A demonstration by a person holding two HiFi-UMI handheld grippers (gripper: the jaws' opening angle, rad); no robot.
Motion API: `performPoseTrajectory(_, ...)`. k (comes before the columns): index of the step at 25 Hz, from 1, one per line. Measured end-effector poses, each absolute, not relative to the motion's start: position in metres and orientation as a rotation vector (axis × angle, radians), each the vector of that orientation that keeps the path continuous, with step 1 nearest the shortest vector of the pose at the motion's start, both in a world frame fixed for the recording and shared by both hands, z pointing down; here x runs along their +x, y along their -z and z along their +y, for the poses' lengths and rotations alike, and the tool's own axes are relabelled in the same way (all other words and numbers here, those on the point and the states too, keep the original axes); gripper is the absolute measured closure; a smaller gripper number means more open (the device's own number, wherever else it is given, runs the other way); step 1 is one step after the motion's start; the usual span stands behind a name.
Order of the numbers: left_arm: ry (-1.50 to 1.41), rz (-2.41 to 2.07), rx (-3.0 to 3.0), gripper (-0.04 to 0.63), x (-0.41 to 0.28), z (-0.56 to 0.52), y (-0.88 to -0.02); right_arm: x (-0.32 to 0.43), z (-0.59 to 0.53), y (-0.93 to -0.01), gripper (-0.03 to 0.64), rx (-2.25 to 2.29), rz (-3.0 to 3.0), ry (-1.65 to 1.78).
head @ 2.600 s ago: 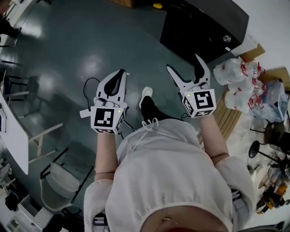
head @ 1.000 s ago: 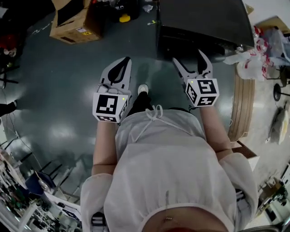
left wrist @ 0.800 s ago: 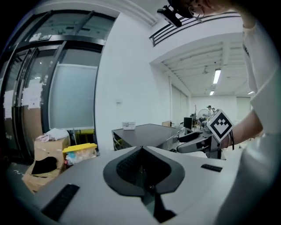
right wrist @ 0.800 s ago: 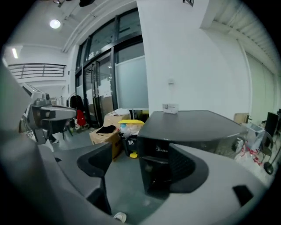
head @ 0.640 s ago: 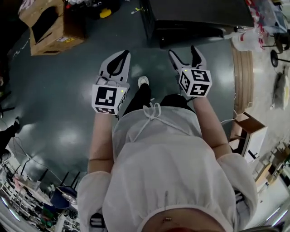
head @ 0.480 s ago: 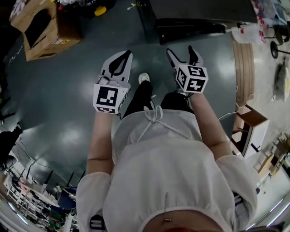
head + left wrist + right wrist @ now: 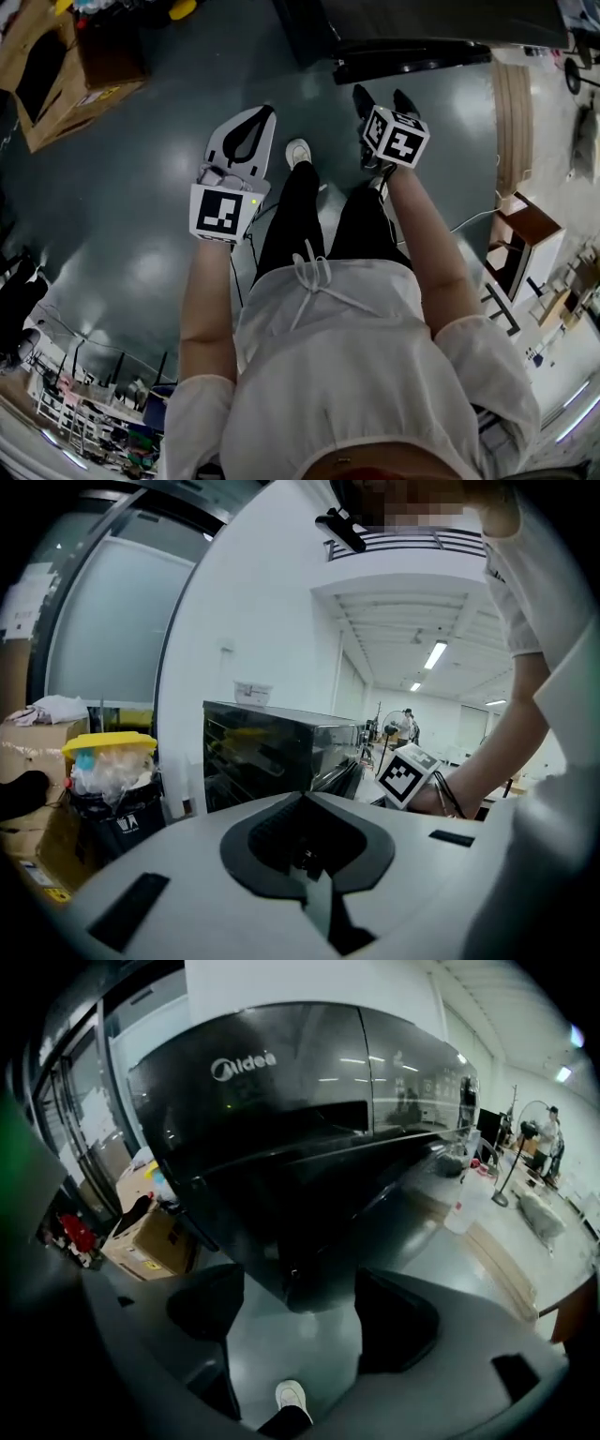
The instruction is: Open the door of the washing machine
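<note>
The black washing machine (image 7: 422, 23) stands at the top of the head view, its dark bulging door front (image 7: 408, 58) facing me. In the right gripper view it fills the frame (image 7: 281, 1147), door shut. My right gripper (image 7: 382, 96) hangs just short of that front, tipped downward. Its jaws stand open (image 7: 300, 1312); they have just been closing a little and hold nothing. My left gripper (image 7: 263, 112) is shut and empty, off to the machine's left. In the left gripper view (image 7: 302, 794) the machine (image 7: 272, 752) lies ahead.
Cardboard boxes (image 7: 56, 66) sit on the floor at the left, one of them also near the machine's side (image 7: 150, 1237). A bin with a yellow lid (image 7: 108, 761) stands left of the machine. A wooden pallet (image 7: 511, 112) and a small wooden stand (image 7: 525, 234) are at the right.
Both grippers have sunk and come closer to the washing machine. The right one has rolled and tipped downward, now just before the door front. The left stays shut.
</note>
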State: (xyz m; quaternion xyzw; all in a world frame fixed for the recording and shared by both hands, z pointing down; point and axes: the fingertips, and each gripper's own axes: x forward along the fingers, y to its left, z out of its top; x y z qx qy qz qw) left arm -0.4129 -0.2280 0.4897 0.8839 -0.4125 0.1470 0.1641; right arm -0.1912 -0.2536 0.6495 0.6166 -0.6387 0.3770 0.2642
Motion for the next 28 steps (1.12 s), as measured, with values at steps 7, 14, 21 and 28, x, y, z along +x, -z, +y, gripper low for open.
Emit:
performPoseTrajectory(7,-0.454,-1.154,2.508,0.574,-0.411,-0.239,-0.526,-0.178,-0.276,-0.689,0.309,1.753,-1.578,-1.061)
performPoseTrajectory(14,-0.383,-1.171,2.51,0.574,-0.415,-0.259,-0.524,-0.169,-0.277,-0.695,0.413,1.888,-1.381,-1.07)
performPoseTrajectory(21,-0.407,-1.165,2.512,0.574,-0.406,-0.254,-0.53,-0.17,-0.275,-0.699,0.432,1.892,-1.378,-1.142)
performPoseTrajectory(28,-0.439,-1.147,2.513,0.574,-0.386,-0.241,-0.533,-0.17,-0.268,-0.704,0.449,1.917,-1.382,-1.196)
